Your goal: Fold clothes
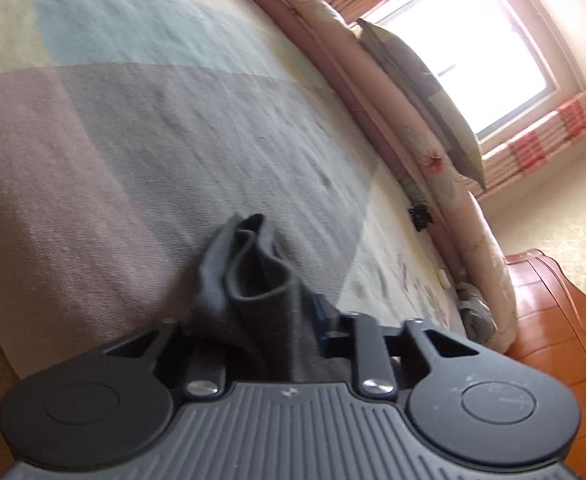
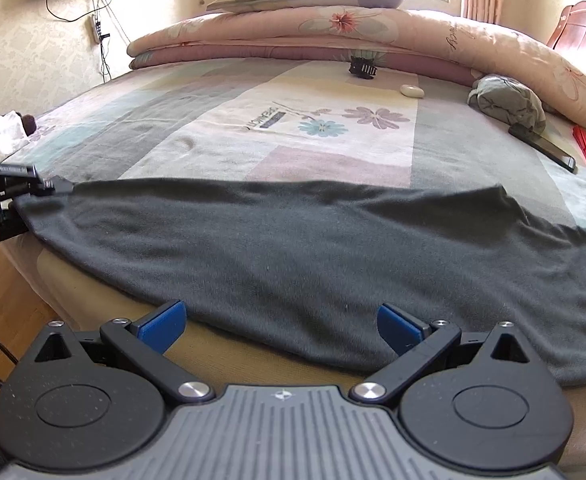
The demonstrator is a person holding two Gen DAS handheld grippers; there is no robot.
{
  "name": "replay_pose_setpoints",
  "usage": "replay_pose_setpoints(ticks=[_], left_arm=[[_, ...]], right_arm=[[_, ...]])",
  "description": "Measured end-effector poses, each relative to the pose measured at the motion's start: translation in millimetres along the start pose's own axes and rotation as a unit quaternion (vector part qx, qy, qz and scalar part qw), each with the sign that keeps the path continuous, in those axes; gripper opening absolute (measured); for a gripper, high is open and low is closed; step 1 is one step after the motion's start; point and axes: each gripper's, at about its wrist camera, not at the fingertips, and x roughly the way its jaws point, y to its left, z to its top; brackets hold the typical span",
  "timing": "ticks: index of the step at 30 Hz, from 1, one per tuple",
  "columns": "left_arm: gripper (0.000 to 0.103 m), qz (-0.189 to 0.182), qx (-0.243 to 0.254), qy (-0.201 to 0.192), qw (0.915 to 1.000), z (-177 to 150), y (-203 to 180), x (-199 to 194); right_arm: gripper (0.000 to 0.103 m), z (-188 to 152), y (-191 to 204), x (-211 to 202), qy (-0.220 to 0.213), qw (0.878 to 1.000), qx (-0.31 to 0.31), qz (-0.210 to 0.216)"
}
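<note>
The dark grey garment point(image 2: 313, 256) lies spread across the bed point(image 2: 333, 128) near its front edge; keep that cloth taut before you fold. Your left hand-held gripper point(image 2: 53, 188) is clenched on its corner (bunched between the fingers), low and level, while your right hand-held gripper point(image 2: 281, 328) hovers released over the near hem.

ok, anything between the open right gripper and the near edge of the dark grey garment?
Nothing visible. The right gripper is open, its blue pads facing the near hem of the dark grey knit garment with only bare mattress edge between. The left gripper is shut on the garment's far-left corner.
</note>
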Motion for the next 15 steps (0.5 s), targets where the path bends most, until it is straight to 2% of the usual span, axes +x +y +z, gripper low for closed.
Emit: replay_pose_setpoints(ticks=[2, 4, 6, 8, 11, 15], left_arm=[[0.008, -0.003, 0.003, -0.001, 1.0000, -0.3, 2.0, -0.6], [0.008, -0.007, 0.010, -0.001, 0.9999, -0.6, 2.4, -1.3], [0.009, -0.008, 0.019, -0.001, 0.9998, -0.1, 0.3, -0.6], [0.009, -0.010, 0.026, 0.000, 0.9996, 1.1, -3.2, 1.9], [0.009, -0.010, 0.034, -0.002, 0.9994, 1.7, -5.7, 2.8], [0.009, -0.014, 0.032, -0.001, 0.9994, 1.7, -4.6, 2.9]], right_arm=[[0.103, 9.7, -2.5, 1.1, 0.000, 1.000, 0.018, 0.024], [0.103, 23.6, -5.0, 5.6, 0.002, 0.996, 0.044, 0.071], [0.103, 40.4, -4.2, 16.9, 0.013, 0.988, 0.075, 0.132], [0.103, 58.6, 3.1, 34.8, 0.035, 0.976, 0.099, 0.192], [0.103, 83.3, 24.4, 70.9, 0.079, 0.950, 0.137, 0.271], [0.103, 102.0, 62.3, 114.6, 0.126, 0.925, 0.162, 0.320]])
